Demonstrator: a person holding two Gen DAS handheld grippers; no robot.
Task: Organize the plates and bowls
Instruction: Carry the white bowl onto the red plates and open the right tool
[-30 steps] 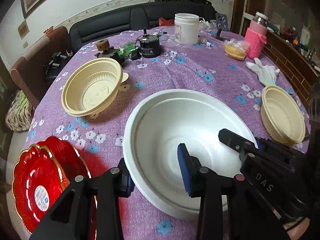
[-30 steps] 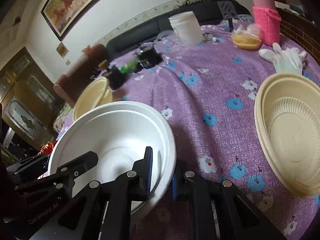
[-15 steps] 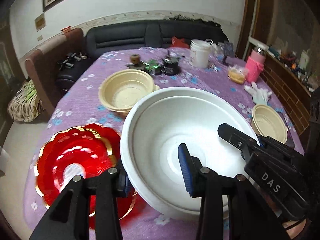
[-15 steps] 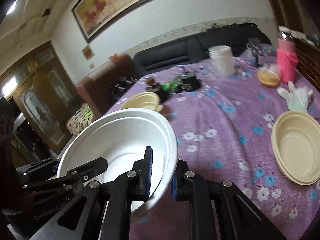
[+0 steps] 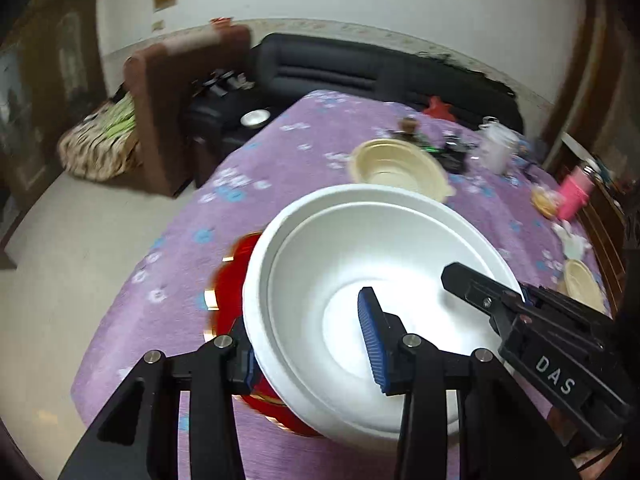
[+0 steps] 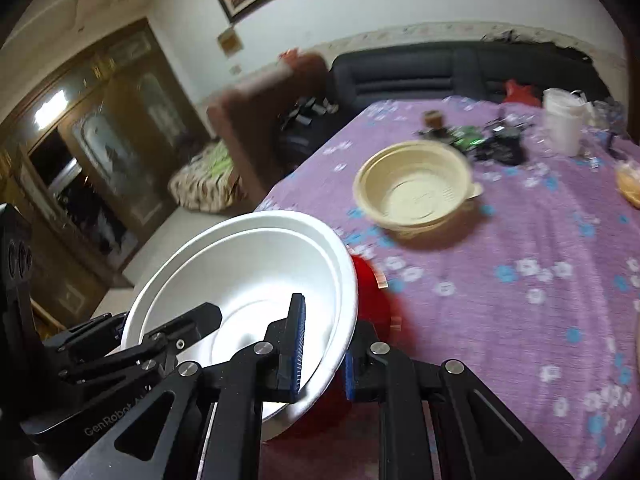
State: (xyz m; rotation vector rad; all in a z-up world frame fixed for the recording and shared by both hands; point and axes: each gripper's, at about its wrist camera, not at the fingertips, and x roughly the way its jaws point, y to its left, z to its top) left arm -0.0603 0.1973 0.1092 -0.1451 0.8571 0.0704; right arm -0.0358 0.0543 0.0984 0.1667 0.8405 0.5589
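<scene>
Since a second ago, both grippers have carried the white foam bowl (image 5: 372, 300) off the middle of the purple floral tablecloth (image 5: 280, 168) toward its near edge, and the bowl now hangs over the red gold-rimmed plates (image 5: 232, 276), hiding most of them.

Taking the white bowl as my landmark and going left to right: at its left rim I have the left gripper (image 5: 310, 346), one blue pad inside the wall and one outside, apparently clamped on the rim, though the outer pad is partly hidden. At the bowl's right rim, seen from the right wrist, the right gripper (image 6: 320, 350) is pinched shut on the rim. Beyond the bowl sits a beige plastic bowl (image 6: 414, 188), with a second beige bowl (image 5: 580, 284) off to the right.

My worry is the thin foam: if my two hands drift apart or twist unevenly, the rim could crack or slip out, dropping the bowl onto the red plates.

The bowl is round, so has no long axis; its mouth faces up, tilted somewhat in the right wrist view.
</scene>
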